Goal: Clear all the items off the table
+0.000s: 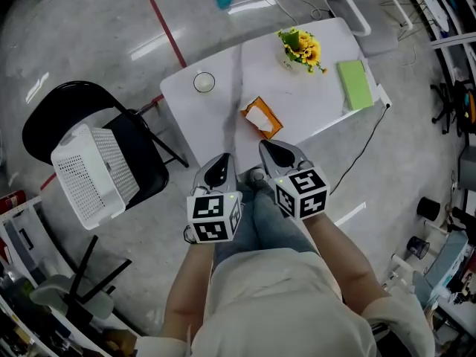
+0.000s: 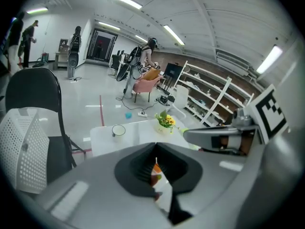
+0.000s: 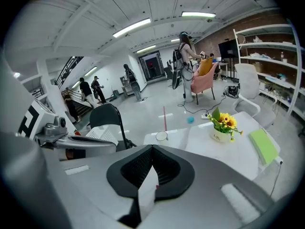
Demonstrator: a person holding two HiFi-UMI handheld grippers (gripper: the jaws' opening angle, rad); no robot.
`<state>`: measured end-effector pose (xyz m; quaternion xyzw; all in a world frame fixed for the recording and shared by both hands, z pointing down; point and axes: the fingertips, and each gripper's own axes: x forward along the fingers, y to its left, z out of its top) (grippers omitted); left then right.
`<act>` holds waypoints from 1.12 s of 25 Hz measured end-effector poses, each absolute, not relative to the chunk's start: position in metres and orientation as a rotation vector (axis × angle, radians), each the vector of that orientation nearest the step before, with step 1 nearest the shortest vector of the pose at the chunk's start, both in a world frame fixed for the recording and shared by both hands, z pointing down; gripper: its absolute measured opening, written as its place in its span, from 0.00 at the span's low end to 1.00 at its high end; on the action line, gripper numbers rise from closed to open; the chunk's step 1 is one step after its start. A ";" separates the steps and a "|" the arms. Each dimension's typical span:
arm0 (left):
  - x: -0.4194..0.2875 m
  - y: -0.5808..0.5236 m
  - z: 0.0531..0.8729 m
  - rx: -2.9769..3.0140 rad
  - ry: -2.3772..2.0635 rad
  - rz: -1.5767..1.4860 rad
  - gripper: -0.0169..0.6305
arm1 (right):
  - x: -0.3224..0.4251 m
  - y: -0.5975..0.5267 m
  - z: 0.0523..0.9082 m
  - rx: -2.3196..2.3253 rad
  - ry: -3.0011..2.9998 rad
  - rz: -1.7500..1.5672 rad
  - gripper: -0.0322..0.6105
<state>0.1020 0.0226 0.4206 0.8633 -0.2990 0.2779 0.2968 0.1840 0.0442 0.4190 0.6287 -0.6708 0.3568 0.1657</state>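
1. Grippers: the left gripper (image 1: 222,158) and right gripper (image 1: 264,146) sit side by side at lower centre of the head view, pointing toward the white table (image 1: 312,106)
2. Both claws are clenched, jaw tips together, nothing grasped
3. An orange packet (image 1: 261,117) lies mid-table, just above the jaw tips
4. A white cup (image 1: 204,82) stands at the table's upper left; a flower pot (image 1: 300,49) stands at its top; a green pad (image 1: 355,84) lies near its right edge
5. A white basket (image 1: 93,173) rests on a black chair (image 1: 145,166) at the left of the frame, beside the table
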 end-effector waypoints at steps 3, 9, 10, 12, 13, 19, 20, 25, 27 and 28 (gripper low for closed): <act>0.105 0.021 0.434 2.282 -0.796 0.751 0.04 | 0.192 0.044 0.433 1.791 -1.881 1.024 0.04; 0.115 0.025 0.465 2.270 -0.783 0.776 0.04 | 0.203 0.043 0.467 1.776 -1.834 1.026 0.04; 0.117 0.026 0.470 2.269 -0.782 0.782 0.04 | 0.205 0.044 0.474 1.770 -1.829 1.033 0.05; 0.120 0.027 0.482 2.262 -0.781 0.792 0.04 | 0.208 0.044 0.488 1.757 -1.818 1.050 0.08; 0.122 0.027 0.487 2.258 -0.779 0.797 0.04 | 0.210 0.044 0.496 1.752 -1.810 1.057 0.09; 0.133 0.031 0.516 2.245 -0.760 0.837 0.04 | 0.225 0.045 0.540 1.716 -1.743 1.077 0.22; 0.135 0.031 0.520 2.242 -0.759 0.840 0.04 | 0.228 0.045 0.547 1.705 -1.730 1.080 0.25; 0.140 0.025 0.538 2.222 -0.762 0.866 0.04 | 0.241 0.041 0.584 1.648 -1.672 1.091 0.37; 0.141 0.024 0.545 2.218 -0.758 0.883 0.04 | 0.246 0.040 0.597 1.626 -1.651 1.087 0.40; 0.142 0.024 0.548 2.216 -0.755 0.890 0.04 | 0.249 0.039 0.603 1.616 -1.642 1.081 0.42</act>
